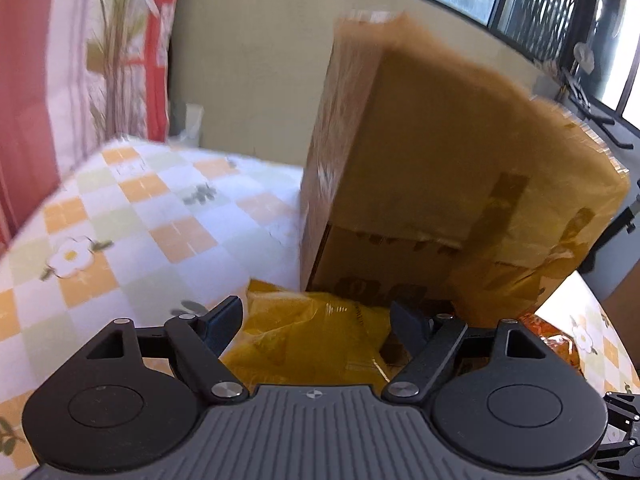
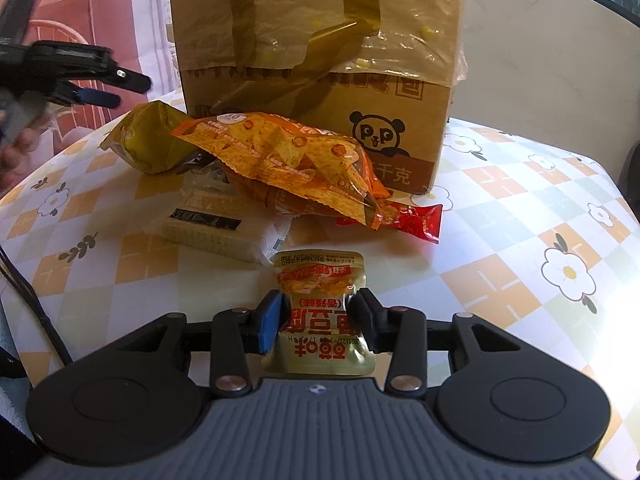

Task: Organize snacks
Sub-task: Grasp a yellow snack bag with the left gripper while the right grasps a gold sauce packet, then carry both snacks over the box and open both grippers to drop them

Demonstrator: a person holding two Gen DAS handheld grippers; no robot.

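A cardboard box (image 2: 320,64) with a panda print stands on the table, and it also shows blurred in the left wrist view (image 1: 440,152). Snacks lie in front of it: an orange chip bag (image 2: 288,160), a yellow-green bag (image 2: 148,144), a red packet (image 2: 416,220) and a pale cracker pack (image 2: 212,232). My right gripper (image 2: 318,312) is shut on a small gold snack pouch (image 2: 320,312). My left gripper (image 1: 318,320) is open above the yellow-green bag (image 1: 312,340), and it also shows at the left of the right wrist view (image 2: 116,88).
The table (image 2: 520,240) has a checked orange and white cloth with flowers. A red and white curtain (image 1: 80,60) hangs at the left. A beige wall and windows (image 1: 560,0) lie behind the box. A black cable (image 2: 36,300) hangs at the table's left edge.
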